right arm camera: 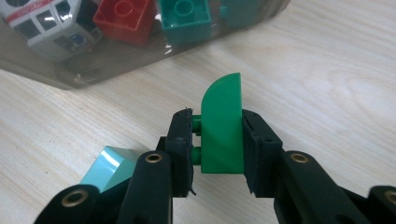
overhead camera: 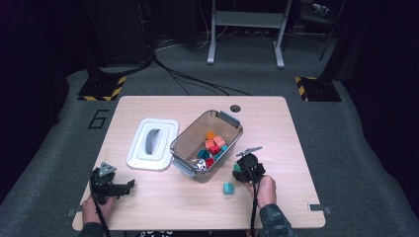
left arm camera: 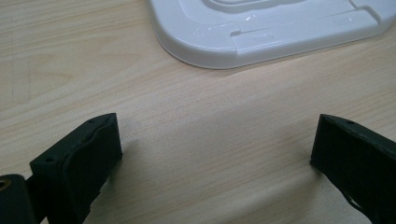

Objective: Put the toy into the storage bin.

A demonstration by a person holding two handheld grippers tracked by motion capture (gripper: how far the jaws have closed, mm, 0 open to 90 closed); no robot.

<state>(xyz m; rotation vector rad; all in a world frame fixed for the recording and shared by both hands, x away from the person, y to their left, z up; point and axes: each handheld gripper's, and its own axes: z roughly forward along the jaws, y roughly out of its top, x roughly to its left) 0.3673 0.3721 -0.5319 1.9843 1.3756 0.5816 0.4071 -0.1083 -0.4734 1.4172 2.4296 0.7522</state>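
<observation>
Clamped between the black jaws of the right gripper (right arm camera: 218, 140) stands a green curved block (right arm camera: 223, 126), studs pressed against one pad and its rounded end pointing away from the hand. Just behind and below that gripper a pale teal block (right arm camera: 109, 168) lies on the table (overhead camera: 276, 128). Ahead of the jaws, close by, rises the clear wall of the bin (overhead camera: 184, 148), with red and teal bricks and a small toy train inside.

Judging by this, the pick is done and the carry to the bin comes next — a lift high enough to clear the rim, then a short reach forward over the opening before letting go. The wall is near, so a level push would likely knock the block against it; going up first looks safer. Room beside the gripper on the open side is ample.

Over by the white lid (left arm camera: 261, 32), the left gripper (left arm camera: 215, 140) rests with jaws spread wide — nothing between them.
</observation>
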